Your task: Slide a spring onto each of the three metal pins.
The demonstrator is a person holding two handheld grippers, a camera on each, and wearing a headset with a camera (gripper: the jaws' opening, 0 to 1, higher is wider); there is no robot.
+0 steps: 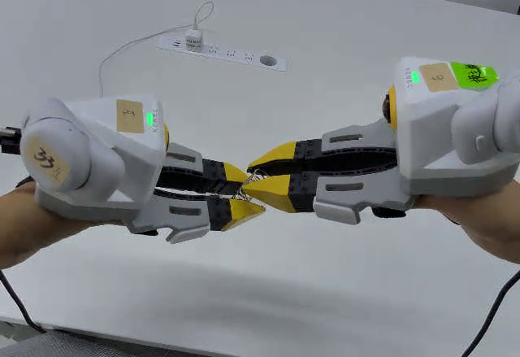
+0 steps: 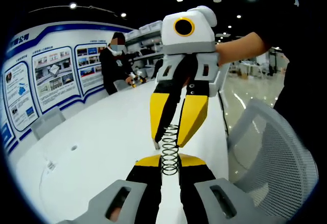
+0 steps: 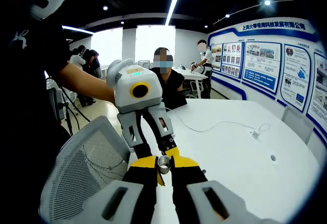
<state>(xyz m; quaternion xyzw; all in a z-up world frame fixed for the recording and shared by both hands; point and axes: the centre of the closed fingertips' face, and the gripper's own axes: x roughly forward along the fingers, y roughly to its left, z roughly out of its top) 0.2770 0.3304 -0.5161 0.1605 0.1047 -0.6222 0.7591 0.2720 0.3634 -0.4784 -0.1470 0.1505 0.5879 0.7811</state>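
Spring (image 2: 170, 152), thin silvery wire coil, evenly wound

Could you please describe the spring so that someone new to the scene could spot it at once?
Above the white table, the left gripper and right gripper meet tip to tip. The spring bridges their yellow fingers. It is the one bare wire coil there, thin and silvery against the yellow and black plastic.
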